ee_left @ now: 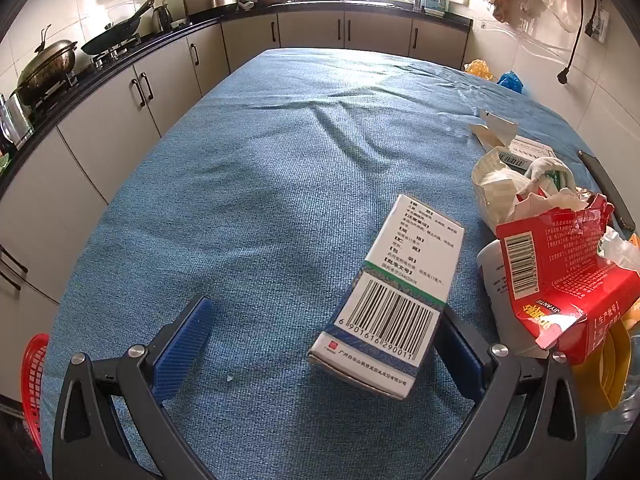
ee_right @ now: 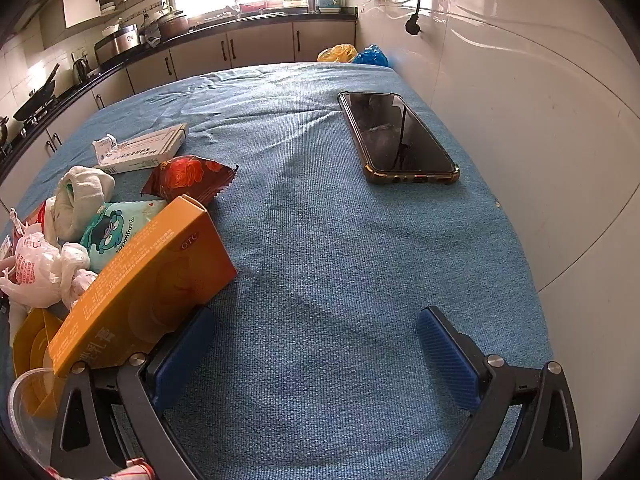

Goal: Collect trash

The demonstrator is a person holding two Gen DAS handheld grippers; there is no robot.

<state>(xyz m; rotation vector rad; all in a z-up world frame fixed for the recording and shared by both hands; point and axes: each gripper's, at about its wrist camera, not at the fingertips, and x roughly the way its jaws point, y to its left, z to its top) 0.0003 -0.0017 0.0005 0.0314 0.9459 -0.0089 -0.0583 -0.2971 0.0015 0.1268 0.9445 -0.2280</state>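
Now both claws hang spread wide over the blue-clothed surface. Inside the left claw, a white barcode box lies against its right-hand finger. Just left of the right claw, an orange box leans among crumpled trash; a phone lies well apart.
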